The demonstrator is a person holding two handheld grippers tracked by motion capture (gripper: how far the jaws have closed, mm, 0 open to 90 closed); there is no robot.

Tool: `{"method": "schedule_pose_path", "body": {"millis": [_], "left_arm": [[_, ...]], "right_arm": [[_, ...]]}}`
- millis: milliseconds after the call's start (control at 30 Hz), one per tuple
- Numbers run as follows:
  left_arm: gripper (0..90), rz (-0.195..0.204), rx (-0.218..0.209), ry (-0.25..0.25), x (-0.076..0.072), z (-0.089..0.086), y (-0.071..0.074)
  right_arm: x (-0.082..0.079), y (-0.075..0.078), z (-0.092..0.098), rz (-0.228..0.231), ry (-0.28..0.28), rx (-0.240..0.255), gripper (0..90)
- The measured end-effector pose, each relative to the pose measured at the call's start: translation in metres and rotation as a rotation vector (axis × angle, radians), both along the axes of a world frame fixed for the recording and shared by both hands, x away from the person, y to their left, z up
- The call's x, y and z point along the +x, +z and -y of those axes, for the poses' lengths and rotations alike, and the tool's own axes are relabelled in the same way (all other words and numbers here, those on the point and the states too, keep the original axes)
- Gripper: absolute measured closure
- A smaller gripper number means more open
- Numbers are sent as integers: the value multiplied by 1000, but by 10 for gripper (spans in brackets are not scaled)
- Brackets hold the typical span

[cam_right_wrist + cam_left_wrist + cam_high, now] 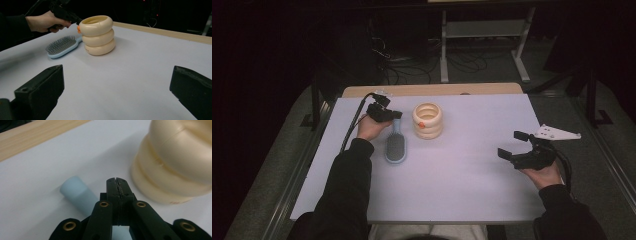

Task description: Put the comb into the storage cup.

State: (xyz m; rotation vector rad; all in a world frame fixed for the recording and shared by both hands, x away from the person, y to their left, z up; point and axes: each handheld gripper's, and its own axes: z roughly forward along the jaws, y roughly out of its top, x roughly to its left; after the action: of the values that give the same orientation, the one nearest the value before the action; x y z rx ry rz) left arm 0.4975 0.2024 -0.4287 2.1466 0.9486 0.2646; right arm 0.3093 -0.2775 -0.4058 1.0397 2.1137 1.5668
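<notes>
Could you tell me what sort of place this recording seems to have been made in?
Probably a lab or workshop data-collection station: a white-topped table in a dark room, loose cables and a metal stand on the floor behind, with only a hairbrush and cream ringed holder as props.

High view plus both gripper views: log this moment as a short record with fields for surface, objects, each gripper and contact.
surface: white table
objects: light blue hairbrush, bristles up; cream ringed holder, upright
left gripper: jaws shut, above the brush handle
right gripper: jaws open, nothing between them
contact: brush handle end lies close beside the holder; touching cannot be told
</notes>
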Motion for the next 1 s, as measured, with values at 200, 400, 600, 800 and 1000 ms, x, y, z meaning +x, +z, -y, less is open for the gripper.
{"method": "schedule_pose_path", "body": {"millis": [200,400,600,800,1000], "left_arm": [[900,-30,-14,2,4,1,-8],[900,-50,2,5,9,5,-17],[900,-88,3,26,13,9,-24],[900,-107,58,26,17,13,-25],[900,-133,69,49,20,8,-28]], "right_arm": [[0,0,0,3,1,-8,0],[0,0,0,5,0,-13,0],[0,0,0,7,3,-12,0],[1,0,0,5,8,-10,0],[0,0,1,3,8,-4,0]]}}
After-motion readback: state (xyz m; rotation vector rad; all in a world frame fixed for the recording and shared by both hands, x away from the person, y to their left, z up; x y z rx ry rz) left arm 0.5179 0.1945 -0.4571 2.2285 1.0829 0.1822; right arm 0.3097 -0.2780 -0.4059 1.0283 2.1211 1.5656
